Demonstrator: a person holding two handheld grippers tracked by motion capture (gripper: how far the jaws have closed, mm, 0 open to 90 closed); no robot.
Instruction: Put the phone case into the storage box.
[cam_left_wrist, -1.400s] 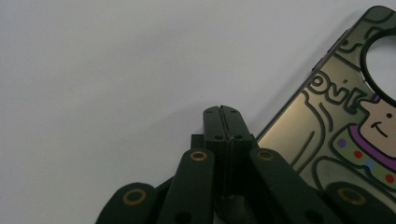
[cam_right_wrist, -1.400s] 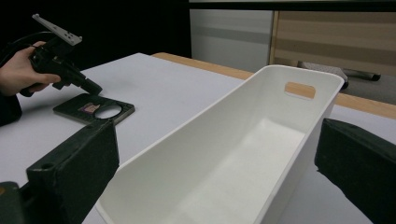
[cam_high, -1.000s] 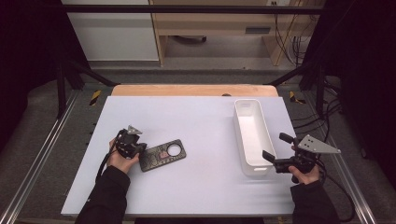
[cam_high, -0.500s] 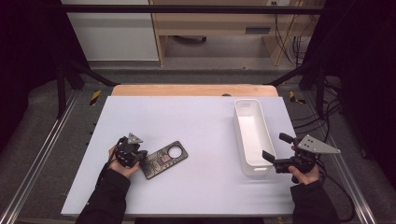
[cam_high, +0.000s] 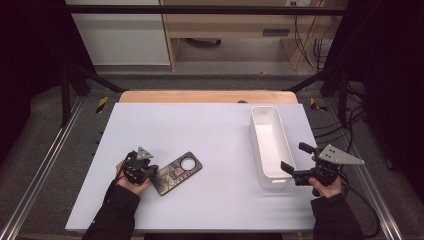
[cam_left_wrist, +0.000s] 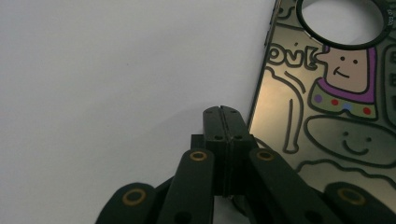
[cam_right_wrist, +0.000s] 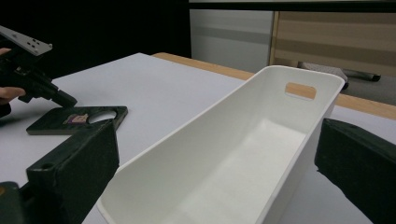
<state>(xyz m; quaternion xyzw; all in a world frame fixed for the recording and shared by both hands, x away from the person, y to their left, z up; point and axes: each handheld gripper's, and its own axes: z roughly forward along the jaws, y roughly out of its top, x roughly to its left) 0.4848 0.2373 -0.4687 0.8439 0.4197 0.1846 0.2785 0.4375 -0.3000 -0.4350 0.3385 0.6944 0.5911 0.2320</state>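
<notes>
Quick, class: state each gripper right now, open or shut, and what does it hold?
Left gripper: shut, holding nothing, beside the phone case.
Right gripper: open, empty, at the white bin.

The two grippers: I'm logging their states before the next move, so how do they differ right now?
The left gripper has its jaws shut together with nothing between them, its tip beside the dark phone case; the right gripper is open. The left gripper points down at the table; the right gripper is held level, its jaws either side of the near end of the white bin. Both are black and hand-held.
</notes>
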